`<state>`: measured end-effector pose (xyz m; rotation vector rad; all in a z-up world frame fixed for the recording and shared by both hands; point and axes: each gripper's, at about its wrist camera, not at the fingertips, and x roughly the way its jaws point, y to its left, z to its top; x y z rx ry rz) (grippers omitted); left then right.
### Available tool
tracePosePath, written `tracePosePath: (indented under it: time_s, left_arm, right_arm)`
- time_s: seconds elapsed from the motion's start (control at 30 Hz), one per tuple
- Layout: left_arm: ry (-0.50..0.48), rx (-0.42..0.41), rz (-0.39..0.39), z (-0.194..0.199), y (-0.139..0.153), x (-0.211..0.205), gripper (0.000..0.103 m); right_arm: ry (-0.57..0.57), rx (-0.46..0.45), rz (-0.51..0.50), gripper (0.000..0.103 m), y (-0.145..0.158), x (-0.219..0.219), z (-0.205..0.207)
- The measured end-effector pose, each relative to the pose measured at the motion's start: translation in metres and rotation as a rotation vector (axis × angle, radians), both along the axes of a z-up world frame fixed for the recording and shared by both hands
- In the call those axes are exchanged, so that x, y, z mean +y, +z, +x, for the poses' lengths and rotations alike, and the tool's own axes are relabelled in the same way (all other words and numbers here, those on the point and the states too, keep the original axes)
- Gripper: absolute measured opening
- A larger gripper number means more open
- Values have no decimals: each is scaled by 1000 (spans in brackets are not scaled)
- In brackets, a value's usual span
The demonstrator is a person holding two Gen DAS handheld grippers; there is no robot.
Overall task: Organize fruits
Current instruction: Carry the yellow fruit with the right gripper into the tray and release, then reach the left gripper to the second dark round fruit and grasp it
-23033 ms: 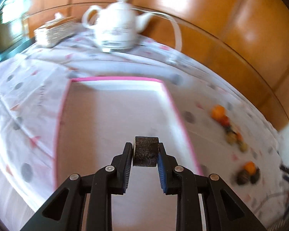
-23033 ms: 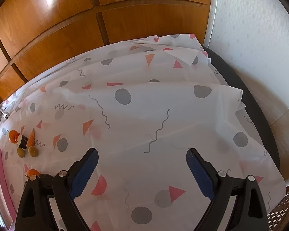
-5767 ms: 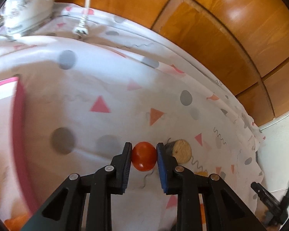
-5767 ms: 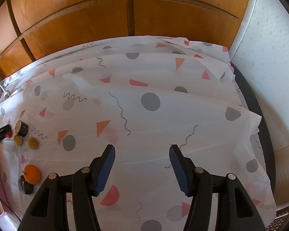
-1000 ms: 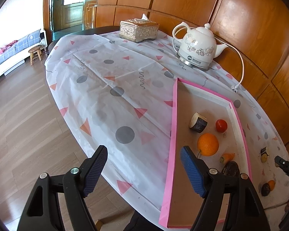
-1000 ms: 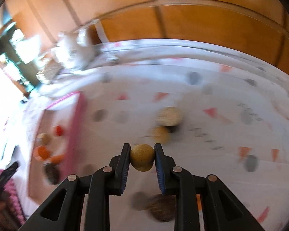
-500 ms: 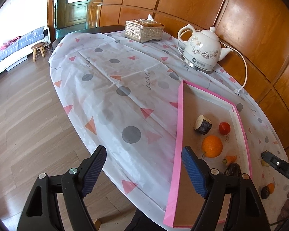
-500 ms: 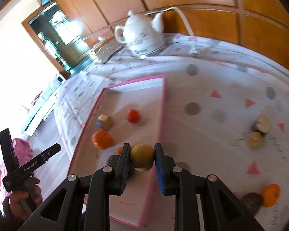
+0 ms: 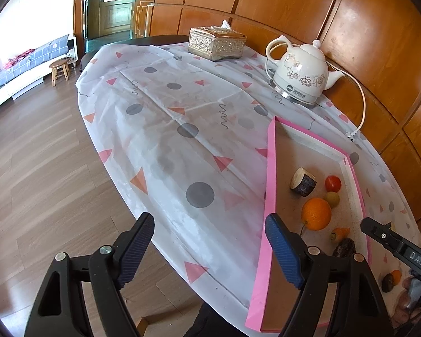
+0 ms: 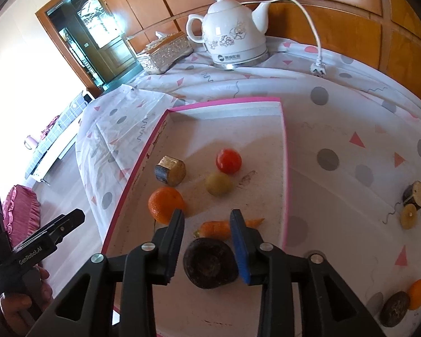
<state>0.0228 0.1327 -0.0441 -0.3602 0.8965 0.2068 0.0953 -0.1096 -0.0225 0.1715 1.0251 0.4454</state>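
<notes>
In the right wrist view, the right gripper's fingers hid part of the carrot and the near edge of the orange. The tray's near end was masked by the gripper body. At the far right, a dark fruit sat against the lens rim. In the left wrist view, the left gripper covered the tray's near corner.
</notes>
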Motion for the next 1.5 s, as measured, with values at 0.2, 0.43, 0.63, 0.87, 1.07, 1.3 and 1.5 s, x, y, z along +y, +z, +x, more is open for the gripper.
tracePosePath:
  time_s: [0.2, 0.43, 0.63, 0.87, 1.07, 1.3, 1.5]
  left_arm:
    - [-14, -7, 8, 1, 3, -5, 82]
    - [-36, -9, 20, 1, 6, -12, 82]
    - [-60, -16, 33, 1, 9, -20, 82]
    - [-81, -13, 39, 3, 11, -27, 82]
    - [-105, -13, 50, 5, 13, -37, 82]
    - [-143, -17, 70, 6, 17, -50, 82]
    - [-169, -16, 82, 7, 19, -61, 82]
  right_arm:
    - [-50, -39, -45, 35, 11, -26, -18]
    - [-128, -74, -164, 39, 20, -74, -38]
    - [-233, -88, -236, 40, 31, -129, -54]
    - [-363, -79, -311, 40, 38, -195, -74]
    - [-490, -44, -343, 40, 36, -252, -92]
    - [-636, -13, -401, 40, 37, -309, -114]
    - [-780, 13, -444, 40, 34, -358, -136]
